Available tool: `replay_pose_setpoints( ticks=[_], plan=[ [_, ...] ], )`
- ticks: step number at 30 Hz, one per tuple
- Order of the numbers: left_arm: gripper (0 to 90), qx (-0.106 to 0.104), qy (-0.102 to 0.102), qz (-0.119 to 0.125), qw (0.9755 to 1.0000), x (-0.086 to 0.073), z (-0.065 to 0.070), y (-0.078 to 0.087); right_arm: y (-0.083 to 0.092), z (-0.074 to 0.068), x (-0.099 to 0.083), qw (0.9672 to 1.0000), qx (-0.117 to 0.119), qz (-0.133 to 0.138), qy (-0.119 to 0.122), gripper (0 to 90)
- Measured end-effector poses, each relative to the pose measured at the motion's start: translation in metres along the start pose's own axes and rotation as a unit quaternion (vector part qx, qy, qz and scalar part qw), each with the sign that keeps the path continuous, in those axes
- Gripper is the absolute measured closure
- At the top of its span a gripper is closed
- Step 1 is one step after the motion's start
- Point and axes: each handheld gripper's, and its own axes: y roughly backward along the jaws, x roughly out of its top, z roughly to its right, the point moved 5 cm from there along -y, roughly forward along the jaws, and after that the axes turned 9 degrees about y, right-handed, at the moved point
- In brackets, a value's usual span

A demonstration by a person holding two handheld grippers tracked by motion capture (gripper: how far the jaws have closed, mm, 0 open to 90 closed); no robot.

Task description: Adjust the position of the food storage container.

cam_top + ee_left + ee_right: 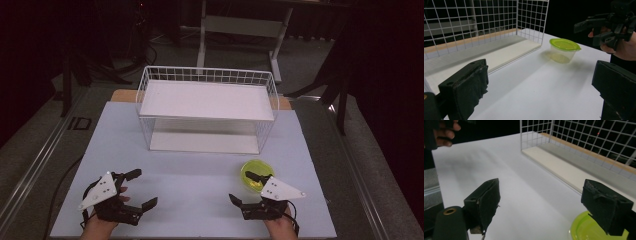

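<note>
- Nearest the person, at the front edge of the white table (200, 185), both hands hold their claws low over the surface. I'll place everything against the wire basket (207, 110) that sits toward the back of the table.
- Left gripper (139, 189): well in front of the basket's left end. Its jaws stand wide apart with nothing between them, just bare tabletop. The hand (100, 222) comes in from the bottom edge, and the grey three-cornered plate sits on top.
- Right gripper (245, 187): in front of the basket's right end, jaws spread wide and gripping nothing. In the right gripper view one jaw hangs right above the green lid, but I can't tell whether it touches it.
- The little container (563, 50) is a clear tub with a lime-green lid, still on. It stands upright on the table just in front of the basket's right front corner, close to it but apart.
- In the high view the right claw's far jaw overlaps the tub's lid.
- Farthest off, the basket itself: white wire, open at the front, with a white shelf board (207, 100) on top and another flat white board on the bottom.
</note>
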Motion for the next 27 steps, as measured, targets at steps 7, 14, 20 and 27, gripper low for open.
replay_pose_setpoints(
  ticks=[7,14,20,27],
  plan=[
    [1.4,-0.004,-0.003,0.001,1.0,0.0,0.002,-0.002,-0.005,-0.01,0.0,0.9994,0.028,-0.013,0.014,15.4],
    [1.4,-0.001,-0.011,0.011,0.9999,0.003,0.004,-0.001,0.001,-0.019,0.016,0.9984,0.046,0.025,0.022,11.6],
    [1.4,0.001,-0.005,0.019,0.9998,0.004,0.003,-0.001,0.01,-0.011,0.042,0.9977,0.031,0.052,0.032,11.6],
    [1.4,0.001,-0.002,0.022,0.9998,0.005,0.002,0.0,0.019,0.027,0.056,0.9981,-0.002,0.06,0.01,11.6]
  ],
)
